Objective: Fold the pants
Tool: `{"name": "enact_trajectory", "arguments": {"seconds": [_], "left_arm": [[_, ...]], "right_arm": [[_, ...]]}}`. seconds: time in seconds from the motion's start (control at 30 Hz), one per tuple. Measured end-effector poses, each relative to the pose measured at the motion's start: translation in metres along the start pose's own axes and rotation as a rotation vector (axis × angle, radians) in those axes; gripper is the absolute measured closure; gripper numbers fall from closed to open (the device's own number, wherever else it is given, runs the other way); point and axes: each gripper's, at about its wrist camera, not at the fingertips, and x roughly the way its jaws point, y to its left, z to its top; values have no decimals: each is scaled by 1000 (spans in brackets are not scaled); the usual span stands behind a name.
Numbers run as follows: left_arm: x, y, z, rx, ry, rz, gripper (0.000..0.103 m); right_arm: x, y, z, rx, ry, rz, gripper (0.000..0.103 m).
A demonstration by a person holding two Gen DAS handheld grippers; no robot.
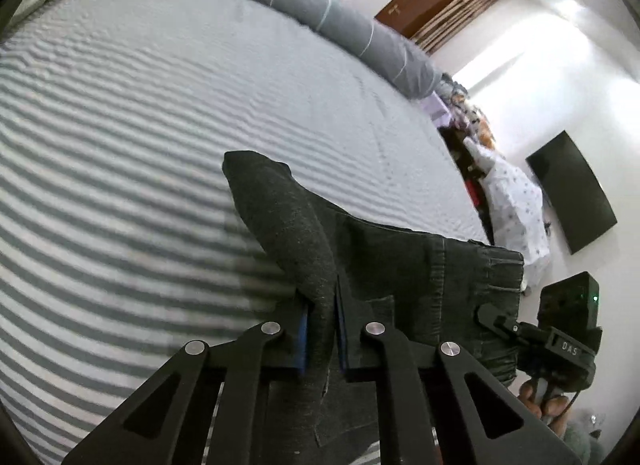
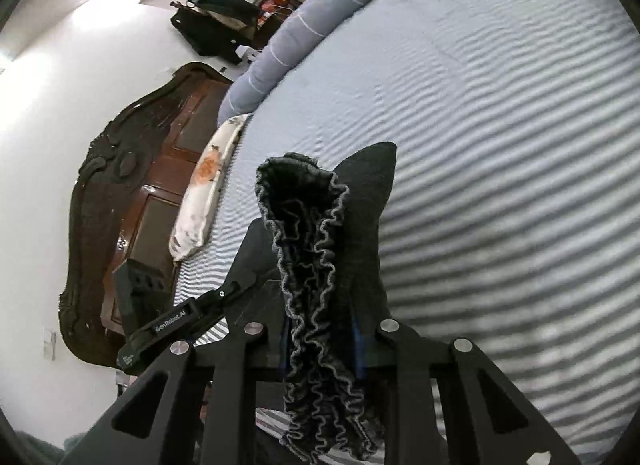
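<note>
Pinching dark fabric between its pads, the left gripper (image 1: 322,329) holds a leg end of the pants (image 1: 400,265) at lower centre of its view, lifted above the striped bedsheet (image 1: 140,125). The right gripper (image 2: 320,345) is clamped on the ruffled elastic waistband (image 2: 308,245), low in its frame. Holding both ends off the bed likely keeps the garment taut and aligned for laying down. A grey rolled blanket (image 1: 320,5) lies along the bed's far edge, upper frame.
</note>
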Motion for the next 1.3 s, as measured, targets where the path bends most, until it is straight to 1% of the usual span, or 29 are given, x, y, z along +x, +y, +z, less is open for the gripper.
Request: {"name": "enact_trajectory", "arguments": {"seconds": [0.17,0.3,0.4,0.5,0.63,0.73,0.8,0.83,0.87,0.9,0.93,0.97,1.0,1.07,1.1,1.13,1.17,1.23,1.3], "left_arm": [[-18,12,37,10,-55,27,92],[-23,27,70,55,-77,90,92],[-19,42,92,89,-75,156,92],[-12,59,109,82,-70,198,92],[3,85,116,73,-47,245,92],[11,105,110,74,-31,300,90],[17,118,104,55,-20,320,88],[17,124,100,43,-20,335,82],[18,129,96,37,-18,358,81],[17,131,93,34,-18,364,79],[16,133,89,33,-22,365,76],[13,136,84,38,-31,378,73],[11,136,80,41,-36,387,65],[8,139,71,50,-52,423,57],[7,140,67,48,-54,437,49],[4,142,63,40,-57,449,44],[1,143,59,32,-65,456,43],[-4,139,51,31,-69,484,41],[-10,126,43,54,-67,532,41]], "right_arm": [[27,21,32,-3,-2,31,81],[62,32,58,3,8,50,81],[96,41,76,-3,27,49,81],[128,44,89,-2,45,36,81],[159,36,99,-6,72,-5,81],[168,24,100,-6,63,-62,79],[167,19,98,-15,51,-116,70],[166,17,97,-25,46,-157,68],[166,16,95,-36,43,-192,62],[164,14,93,-47,36,-224,54],[161,13,90,-57,27,-248,51],[158,12,85,-71,15,-278,46],[153,11,81,-81,2,-304,42],[149,9,72,-120,-8,-369,40],[148,7,66,-152,-12,-414,35],[146,6,62,-167,-14,-434,33],[145,5,57,-181,-21,-456,31],[141,7,53,-191,-36,-478,31],[135,14,51,-186,-58,-504,31]]}}
